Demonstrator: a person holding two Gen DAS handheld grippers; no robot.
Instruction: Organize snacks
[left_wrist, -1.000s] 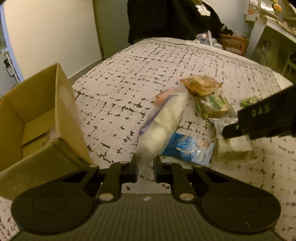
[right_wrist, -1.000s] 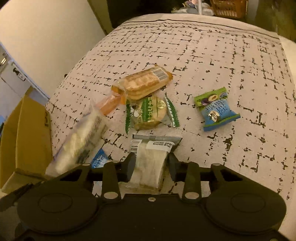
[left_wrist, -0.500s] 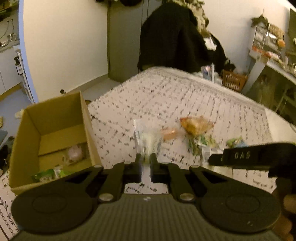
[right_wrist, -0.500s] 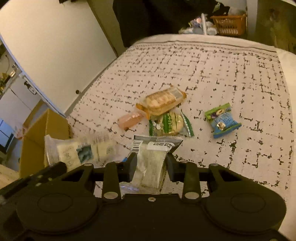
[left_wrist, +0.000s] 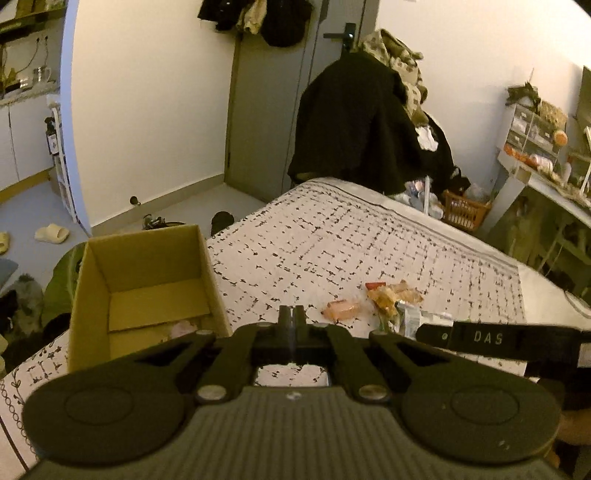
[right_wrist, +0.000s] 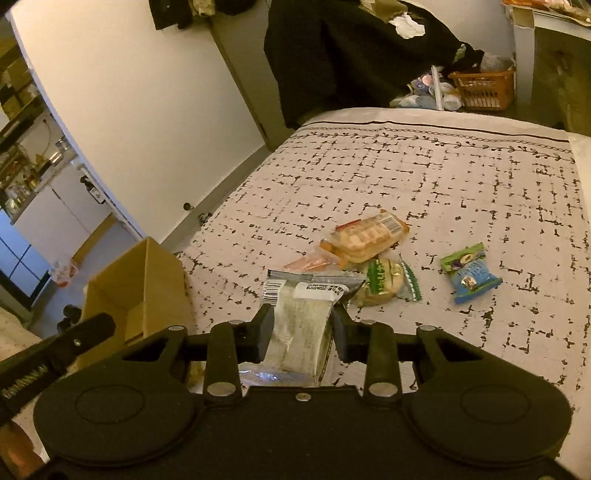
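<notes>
My left gripper (left_wrist: 291, 314) has its fingers pressed together, and no snack shows between them. It hovers beside the open cardboard box (left_wrist: 147, 280), which stands at the bed's left edge. My right gripper (right_wrist: 301, 325) is shut on a clear-wrapped snack (right_wrist: 306, 291) with a barcode label, held above the bedspread (right_wrist: 406, 177). Beyond it lie a cracker pack (right_wrist: 365, 236), a green round cookie packet (right_wrist: 384, 280), a pink packet (right_wrist: 310, 262) and a blue-green packet (right_wrist: 471, 273). The left wrist view shows the pink packet (left_wrist: 341, 308) and the cracker pack (left_wrist: 393, 297) ahead.
The box (right_wrist: 136, 291) sits left of the bed corner, with something pale pink (left_wrist: 179, 326) inside. Dark clothes (left_wrist: 354, 125) hang past the bed's far end. An orange basket (right_wrist: 484, 86) and a cluttered desk (left_wrist: 546, 177) stand at the far right. Slippers (left_wrist: 51, 232) lie on the floor.
Both grippers have risen, so more of the room shows. The long white packet that stuck out of the left fingers is gone from view. The right gripper kept its grip on the wrapped snack.
</notes>
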